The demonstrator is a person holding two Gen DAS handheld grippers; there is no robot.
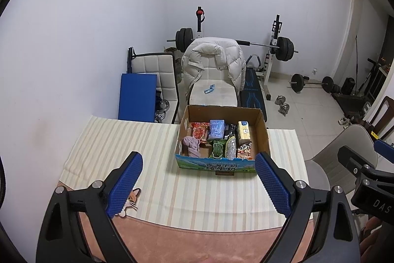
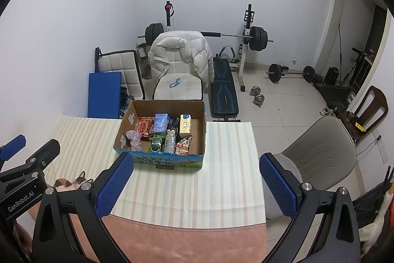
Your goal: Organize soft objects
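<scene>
White-walled room with gym gear at the back, and up front a table point(image 1: 157, 179) under a cream striped cloth point(image 2: 187, 189); at the far left, a blue mat point(image 1: 137, 96) leans by a quilted chair; on the table's left edge a small cat-shaped toy point(image 1: 131, 200) peeks out beside the left tongs point(image 1: 198, 185), whose blue pads stand wide apart, gripping nothing; centre stage, the open cardboard box point(image 1: 261, 133) sits at the table's far edge, and inside it the pink cloth point(image 1: 192, 146) lies crumpled in the near-left corner, touching a red snack packet point(image 1: 199, 131), with a blue tissue pack point(image 1: 216, 128), green packet and yellow carton alongside; behind, a white puffer jacket point(image 1: 214, 58) drapes a chair; the right tongs point(image 2: 197, 185) hover above the near table edge, pads spread wide as well; far right, a grey chair point(image 2: 320, 149) stands off the table.
</scene>
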